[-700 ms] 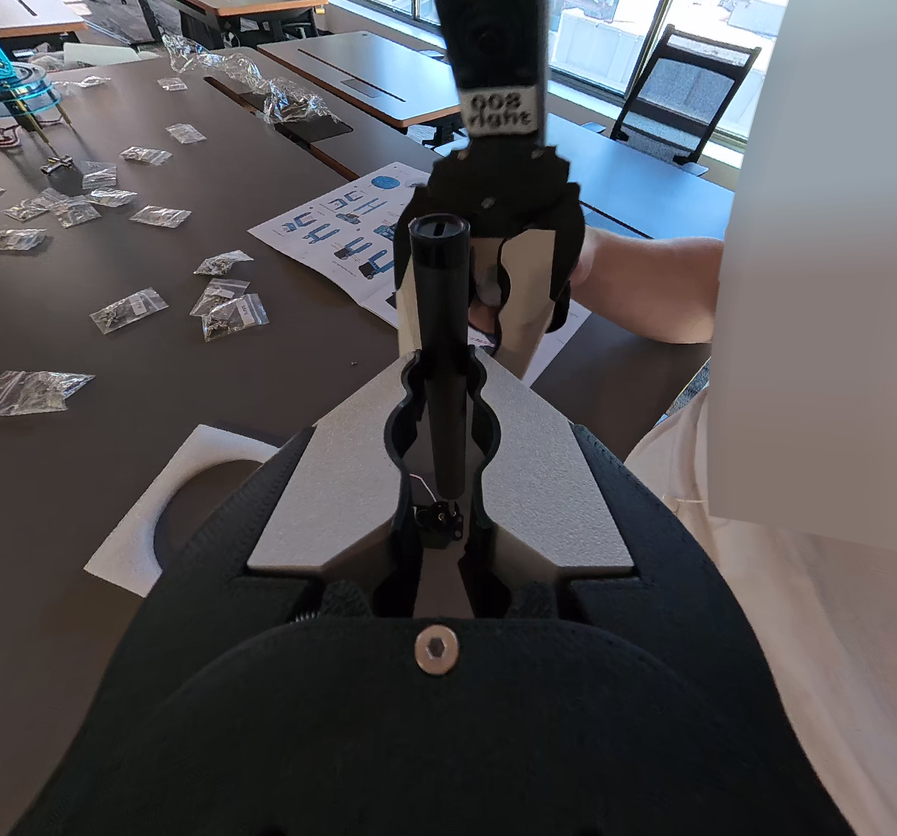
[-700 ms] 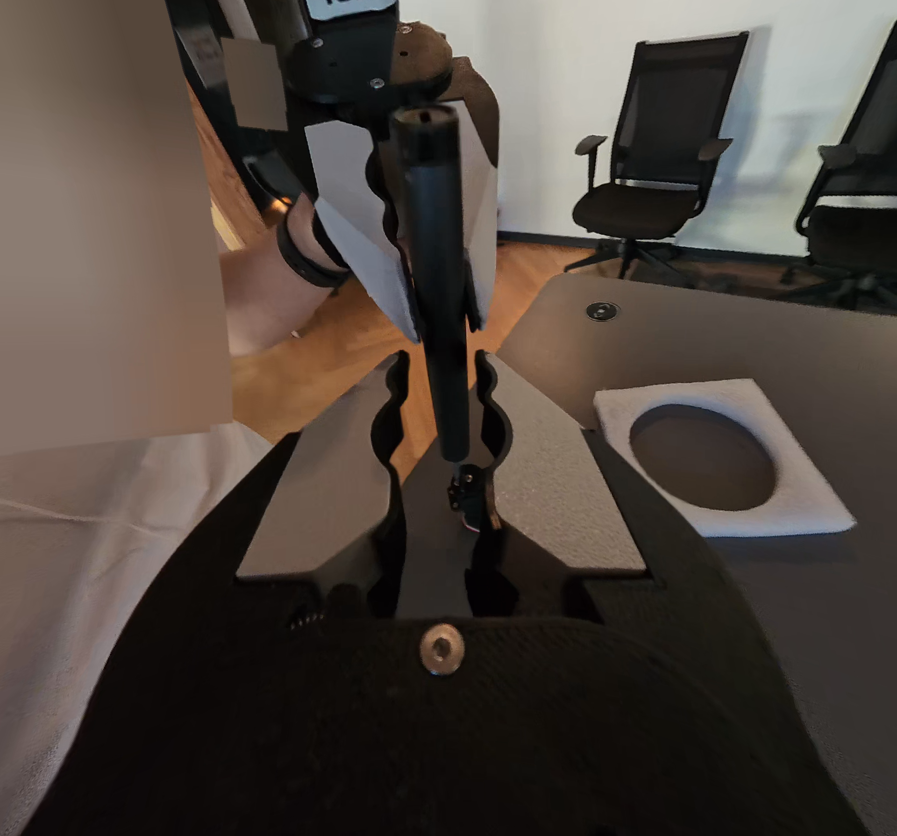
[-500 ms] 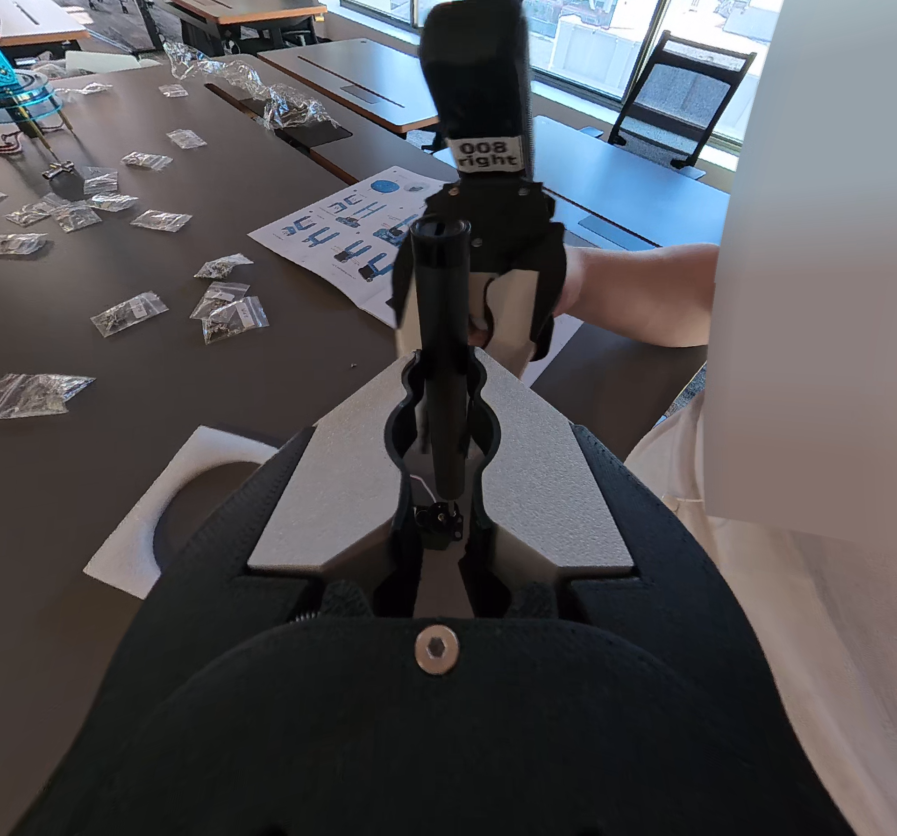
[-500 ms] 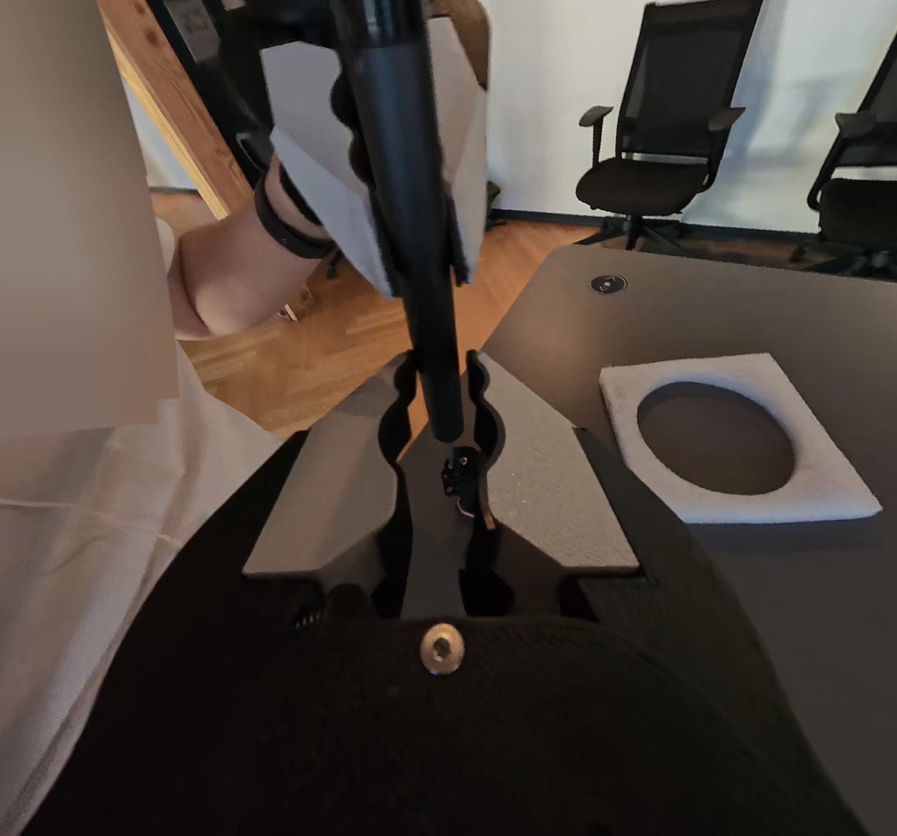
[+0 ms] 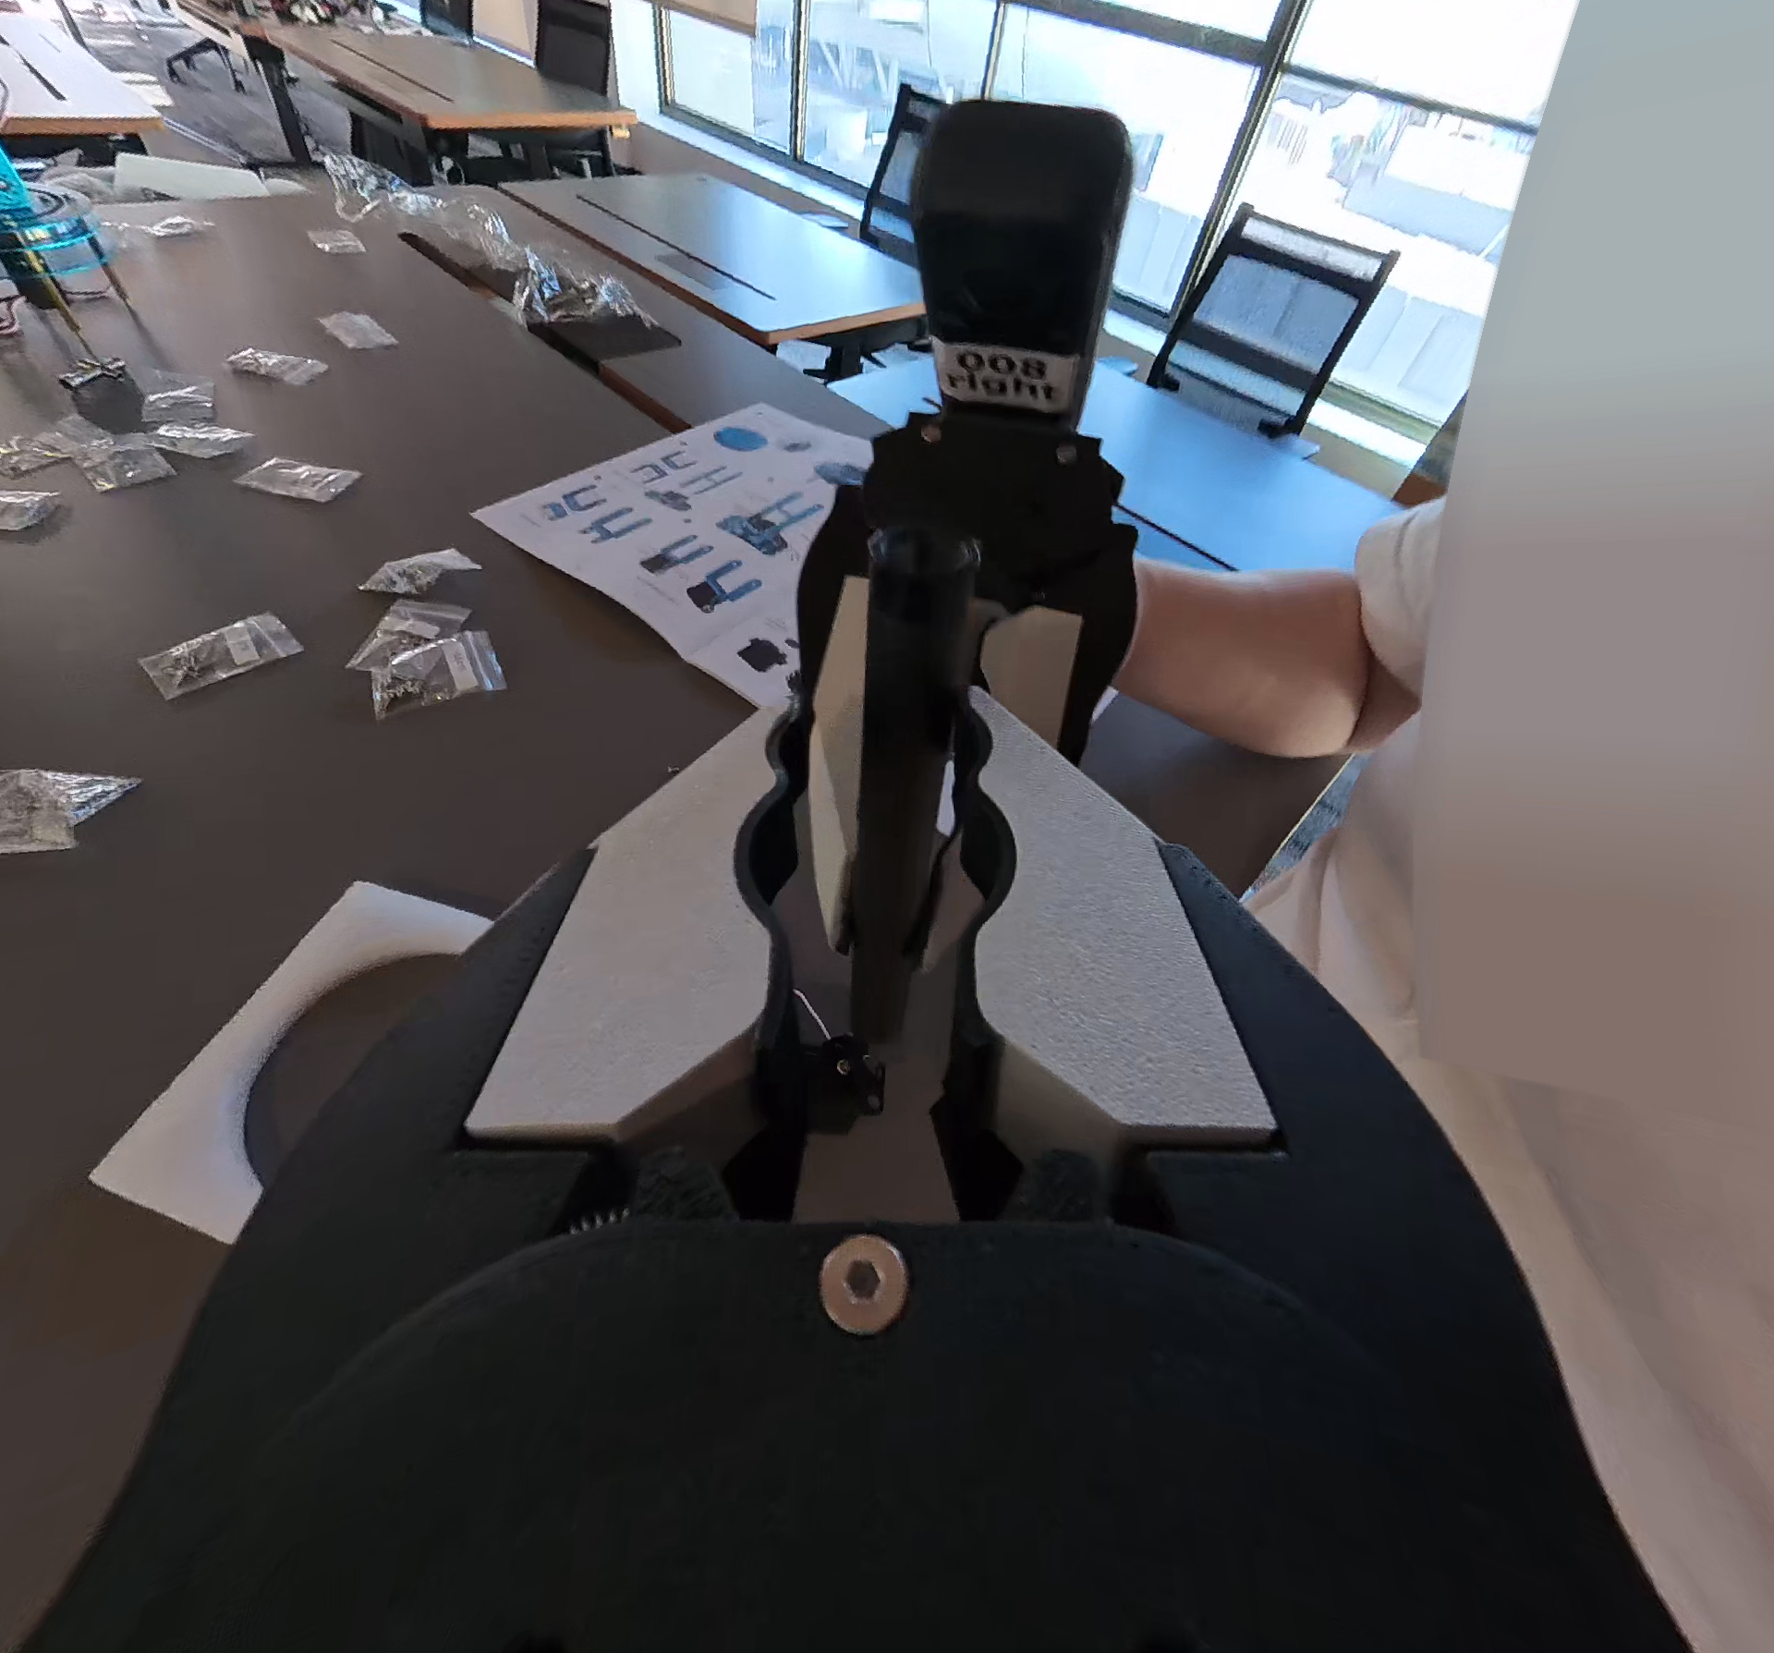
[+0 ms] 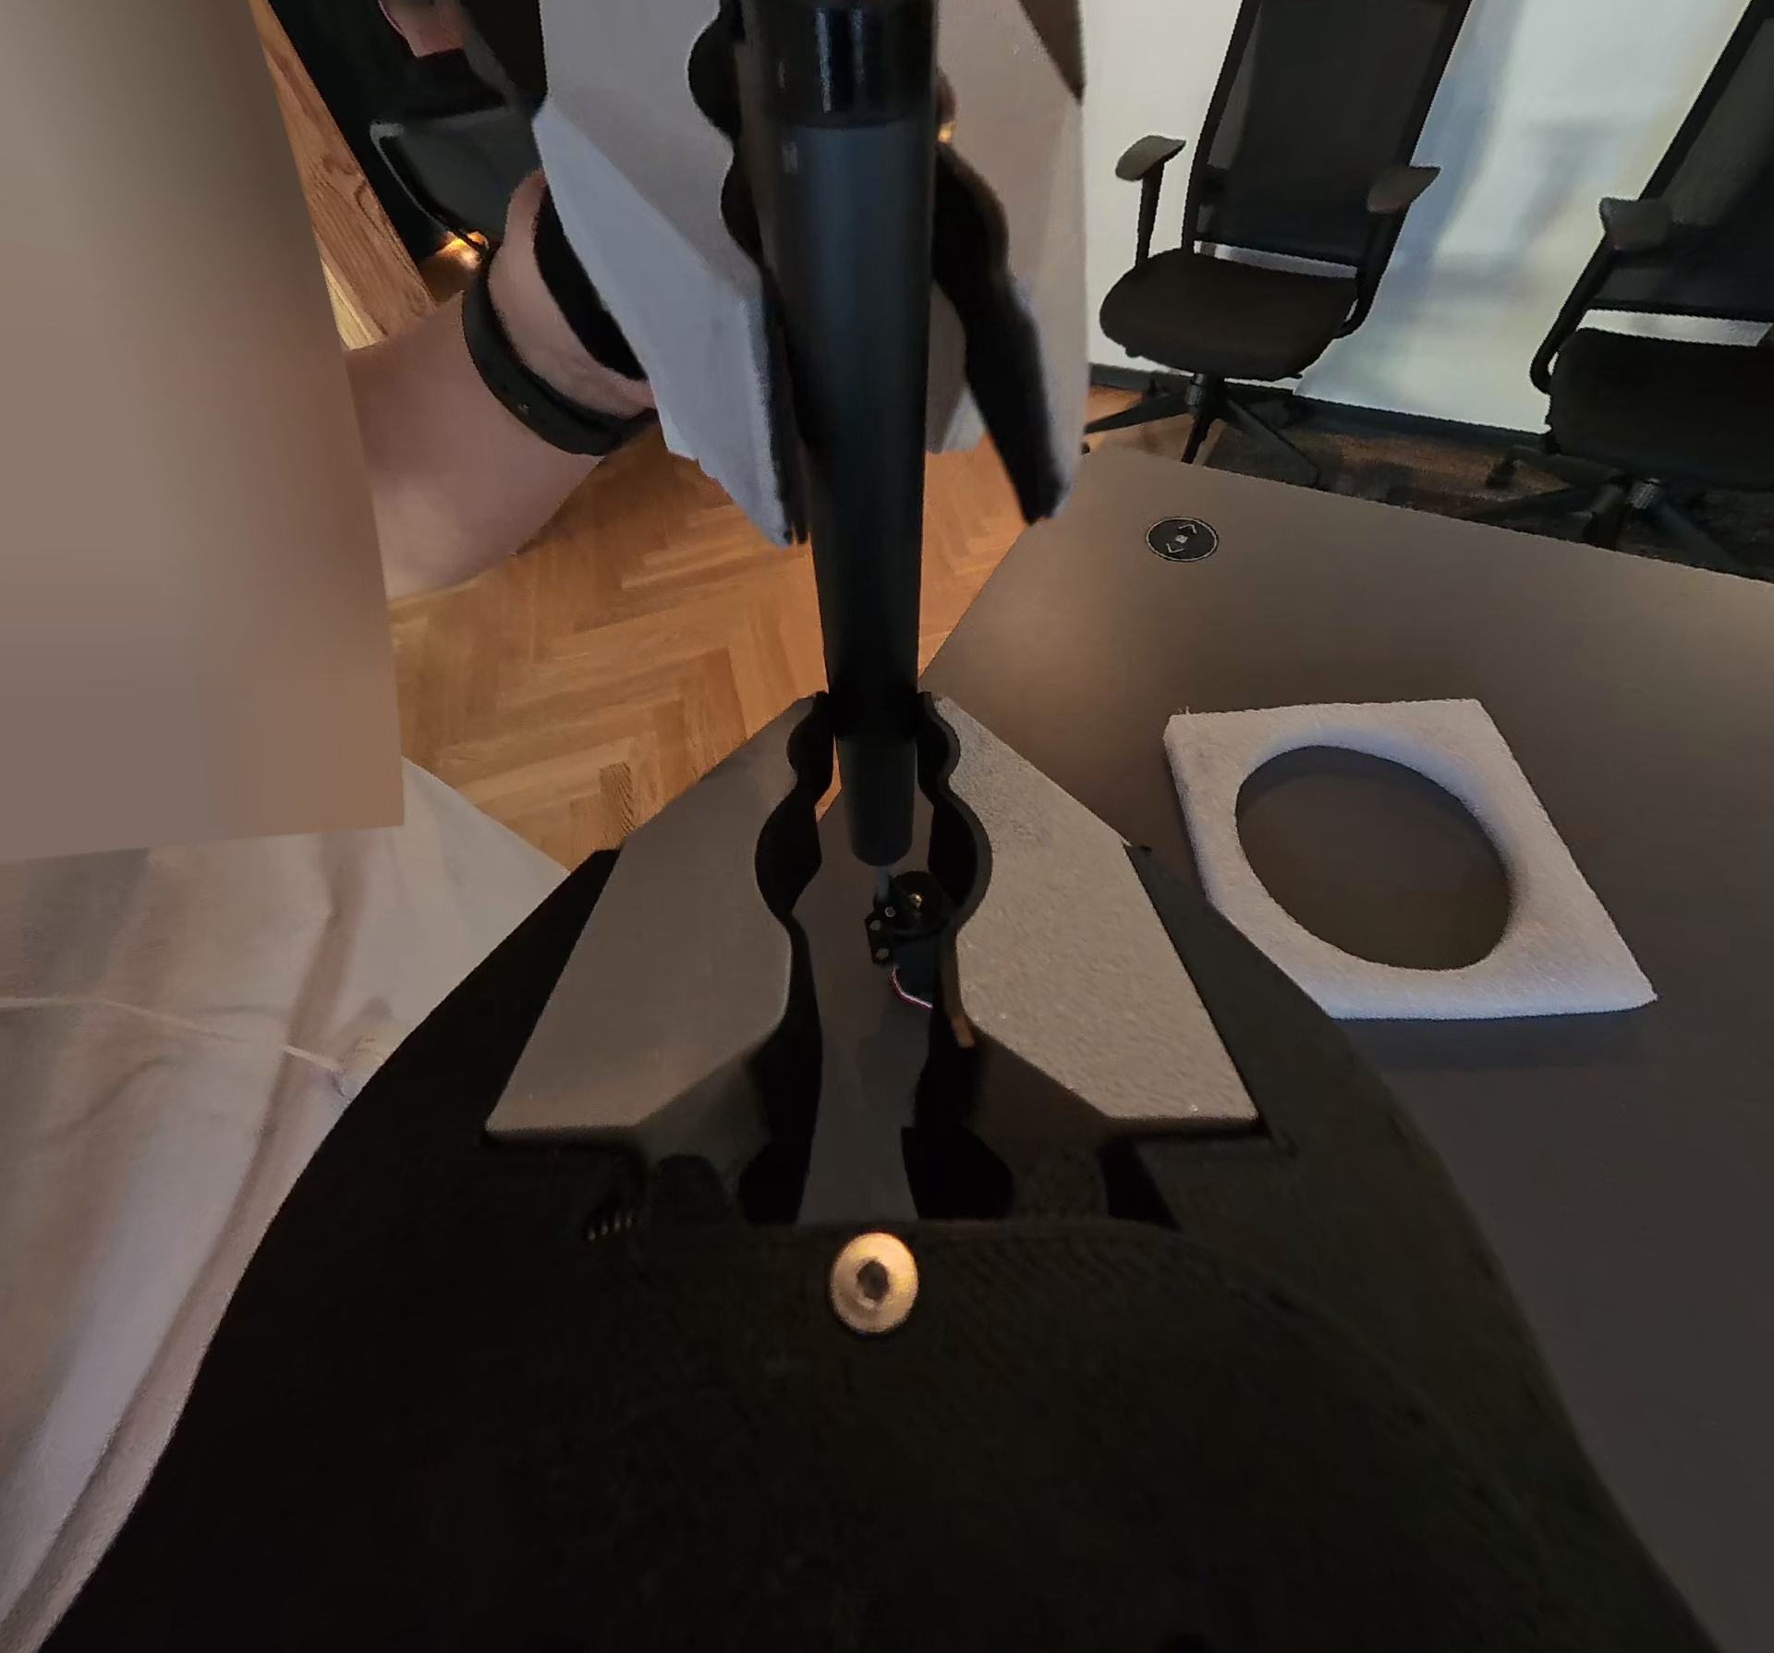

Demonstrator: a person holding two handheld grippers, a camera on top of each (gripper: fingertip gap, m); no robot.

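Observation:
A black tube (image 6: 869, 474) stands between my two grippers, which face each other over the dark table's edge (image 6: 1008, 609). My right gripper (image 6: 872, 705) is shut on the tube's near end, its wavy jaws close on both sides. My left gripper (image 5: 874, 724) is open; its grey pads (image 5: 653, 935) stand apart from the tube (image 5: 898, 791), with gaps on either side. In the right wrist view the left gripper's fingers (image 6: 662, 263) spread around the tube's far end. A person's arm (image 5: 1248, 657) holds the right gripper.
A white foam square with a round hole (image 6: 1498, 964) lies on the table, also in the left wrist view (image 5: 240, 1060). A printed sheet (image 5: 653, 532) and several small plastic bags (image 5: 422, 657) lie farther off. Office chairs (image 6: 1248, 263) stand on the wood floor. Across from one pair of fingers to the other is roughly 6 cm.
My left gripper has opened and let go of the tube. My right gripper has closed on it. The two grippers have moved closer together.

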